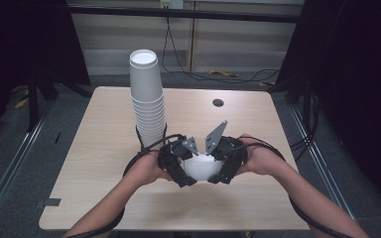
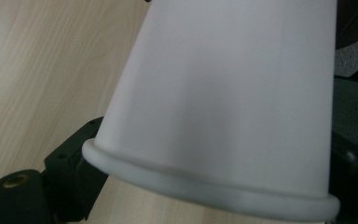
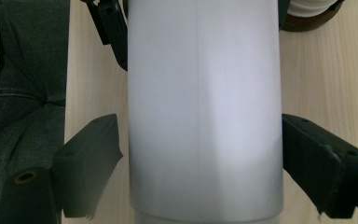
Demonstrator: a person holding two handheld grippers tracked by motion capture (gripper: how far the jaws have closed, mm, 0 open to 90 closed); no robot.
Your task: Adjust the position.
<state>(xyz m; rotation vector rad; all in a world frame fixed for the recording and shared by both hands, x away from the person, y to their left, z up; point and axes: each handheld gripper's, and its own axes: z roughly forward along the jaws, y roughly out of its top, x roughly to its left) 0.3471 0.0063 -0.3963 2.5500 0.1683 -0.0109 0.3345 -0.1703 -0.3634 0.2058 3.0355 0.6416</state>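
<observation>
Dark curtains close in a pale wooden desk (image 1: 104,193) with a small round hole near its far edge. On the far left part of the desk stands a tall stack of white paper cups (image 1: 148,99), mouths up.

Near the front centre, a person's two hands meet, each holding a black gripper. Between them, just above the desk, is a single white paper cup (image 1: 201,168), possibly two nested, since a second wall shows below the rolled rim in the left gripper view.

The left gripper (image 1: 176,166) has the cup (image 2: 223,93) against it near the rim; whether its jaws press the cup I cannot tell. The right gripper (image 1: 226,166) straddles the cup's wall (image 3: 205,107), with a black jaw on each side; on the left a thin gap shows, so the jaws seem to stand apart around the cup rather than clamped.

The cup lies roughly level, its long axis running between the two hands; from the gripper views the rim seems to face the left hand and the narrow base the right, though this is not certain.

To do this step well, the right gripper should probably close gently on the wall, without crushing the thin paper, and pull straight along the axis while the left holds steady.
</observation>
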